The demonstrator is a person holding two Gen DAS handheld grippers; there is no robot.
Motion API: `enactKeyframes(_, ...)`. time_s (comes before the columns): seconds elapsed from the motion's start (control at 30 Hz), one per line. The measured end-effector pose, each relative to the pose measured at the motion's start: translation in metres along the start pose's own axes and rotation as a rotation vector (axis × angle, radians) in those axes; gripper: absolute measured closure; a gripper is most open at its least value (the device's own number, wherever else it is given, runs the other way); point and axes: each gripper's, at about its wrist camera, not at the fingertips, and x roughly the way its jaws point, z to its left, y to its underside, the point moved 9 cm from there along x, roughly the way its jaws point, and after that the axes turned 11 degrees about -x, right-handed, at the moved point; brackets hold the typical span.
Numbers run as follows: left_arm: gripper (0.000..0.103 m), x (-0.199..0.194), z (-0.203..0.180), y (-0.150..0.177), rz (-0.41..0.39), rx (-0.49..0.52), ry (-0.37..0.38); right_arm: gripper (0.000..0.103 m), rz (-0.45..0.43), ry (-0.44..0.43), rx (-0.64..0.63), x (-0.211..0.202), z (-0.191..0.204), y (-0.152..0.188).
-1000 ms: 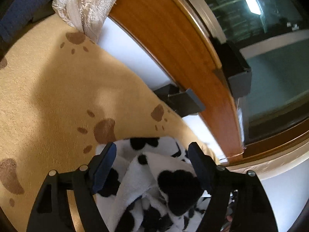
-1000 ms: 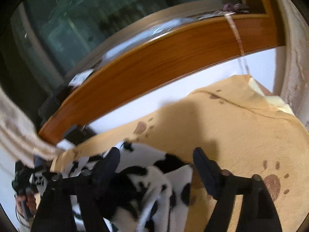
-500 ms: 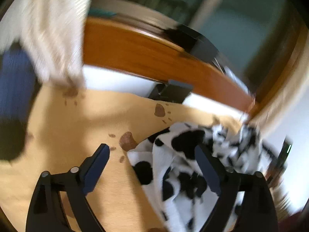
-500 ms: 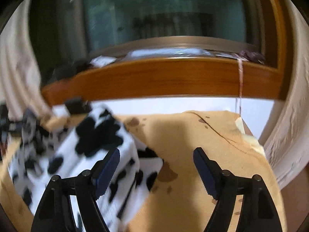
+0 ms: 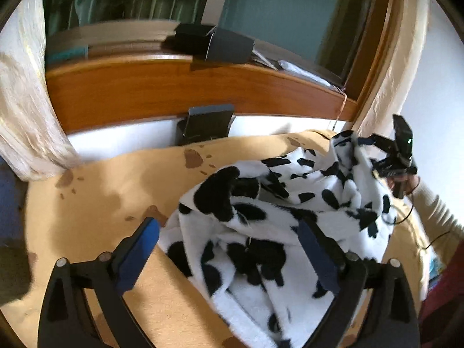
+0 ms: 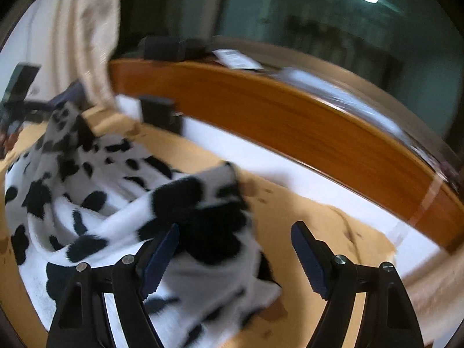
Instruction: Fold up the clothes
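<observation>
Left tool (image 5: 227,250): fingers spread wide, gripping nothing, over the garment's near end.
Right tool (image 6: 233,256): likewise spread, empty.
Cow-print garment (image 5: 261,226): rumpled heap on the tan paw-print bedspread (image 5: 95,203).
Progress: no neat fold visible; flattening and folding remain.

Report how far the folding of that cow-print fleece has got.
Done: nothing tidy yet. The cow-print fleece lies crumpled on the tan paw-print blanket, with no flat fold visible. In hand: nothing is gripped. The left gripper and the right gripper both stand open at the cloth. Left: grasp the edges, spread it flat, then make every fold.
</observation>
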Motion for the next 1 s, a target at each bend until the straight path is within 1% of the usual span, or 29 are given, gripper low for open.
enactKeyframes(0.1, 0.0, 0.023, 0.007, -0.007, 0.061, -0.15, 0.014, 0.022, 0.033, -0.084, 0.032, 0.023, 0.009, -0.008)
enactKeyframes(0.13, 0.001, 0.032, 0.012, -0.01, 0.077, -0.216, 0.019, 0.027, 0.032, -0.103, 0.065, 0.026, 0.009, -0.01)
enactKeyframes(0.17, 0.001, 0.039, 0.016, -0.013, 0.086, -0.286, 0.026, 0.052, 0.03, -0.122, 0.101, 0.028, 0.009, -0.011)
enactKeyframes(0.2, 0.001, 0.044, 0.022, -0.018, 0.077, -0.363, 0.036, 0.078, 0.025, -0.115, 0.128, 0.028, 0.006, -0.012)
enactKeyframes(0.23, 0.005, 0.049, 0.027, -0.022, 0.066, -0.429, 0.045, 0.08, 0.019, -0.104, 0.154, 0.027, 0.003, -0.013)
enactKeyframes(0.27, 0.02, 0.049, 0.03, -0.026, 0.05, -0.466, 0.048, 0.081, 0.005, -0.087, 0.185, 0.024, -0.003, -0.013)
enactKeyframes(0.3, 0.032, 0.05, 0.035, -0.029, 0.036, -0.503, 0.041, 0.085, -0.008, -0.065, 0.225, 0.02, -0.011, -0.012)
enactKeyframes(0.33, 0.054, 0.051, 0.04, -0.033, 0.02, -0.538, 0.034, 0.086, -0.013, -0.039, 0.266, 0.016, -0.021, -0.007)
enactKeyframes(0.37, 0.068, 0.049, 0.045, -0.035, 0.001, -0.57, 0.025, 0.086, -0.018, -0.013, 0.307, 0.012, -0.03, -0.003)
enactKeyframes(0.4, 0.073, 0.048, 0.051, -0.037, -0.018, -0.601, 0.016, 0.087, -0.022, 0.014, 0.348, 0.009, -0.039, 0.002)
enactKeyframes(0.43, 0.081, 0.046, 0.056, -0.039, -0.038, -0.632, 0.01, 0.087, -0.027, 0.04, 0.389, 0.005, -0.048, 0.006)
enactKeyframes(0.47, 0.082, 0.043, 0.061, -0.041, -0.06, -0.661, 0.011, 0.087, -0.027, 0.062, 0.424, 0.003, -0.056, 0.013)
enactKeyframes(0.53, 0.085, 0.035, 0.072, -0.044, -0.11, -0.718, 0.016, 0.09, -0.02, 0.114, 0.49, -0.001, -0.07, 0.028)
enactKeyframes(0.6, 0.086, 0.027, 0.081, -0.047, -0.151, -0.751, 0.018, 0.091, -0.001, 0.141, 0.544, -0.001, -0.08, 0.043)
enactKeyframes(0.63, 0.086, 0.025, 0.083, -0.048, -0.16, -0.761, 0.033, 0.091, 0.009, 0.141, 0.554, 0.001, -0.082, 0.049)
enactKeyframes(0.67, 0.085, 0.021, 0.085, -0.049, -0.171, -0.768, 0.048, 0.091, 0.02, 0.139, 0.563, 0.003, -0.083, 0.054)
enactKeyframes(0.7, 0.081, 0.017, 0.087, -0.05, -0.187, -0.764, 0.043, 0.091, 0.009, 0.127, 0.566, 0.003, -0.083, 0.053)
enactKeyframes(0.73, 0.059, 0.013, 0.088, -0.051, -0.204, -0.757, 0.038, 0.09, -0.005, 0.114, 0.569, 0.003, -0.082, 0.05)
enactKeyframes(0.77, 0.027, 0.008, 0.09, -0.053, -0.229, -0.741, 0.027, 0.089, -0.018, 0.101, 0.572, 0.002, -0.081, 0.048)
enactKeyframes(0.83, 0.002, -0.003, 0.088, -0.057, -0.291, -0.691, 0.02, 0.073, -0.045, 0.075, 0.578, 0.001, -0.079, 0.044)
enactKeyframes(0.87, 0.0, -0.007, 0.085, -0.058, -0.304, -0.658, 0.025, 0.042, -0.058, 0.061, 0.581, 0.001, -0.078, 0.041)
enactKeyframes(0.9, 0.0, -0.008, 0.08, -0.059, -0.291, -0.606, 0.033, 0.016, -0.071, 0.048, 0.584, 0.0, -0.077, 0.039)
enactKeyframes(0.93, 0.0, -0.009, 0.074, -0.059, -0.277, -0.552, 0.039, 0.013, -0.085, 0.035, 0.587, -0.001, -0.076, 0.037)
enactKeyframes(0.97, 0.0, -0.009, 0.068, -0.057, -0.255, -0.483, 0.034, 0.013, -0.098, 0.022, 0.59, -0.001, -0.075, 0.034)
enactKeyframes(1.0, 0.0, -0.008, 0.061, -0.053, -0.22, -0.396, 0.018, 0.013, -0.111, 0.009, 0.592, -0.002, -0.075, 0.032)
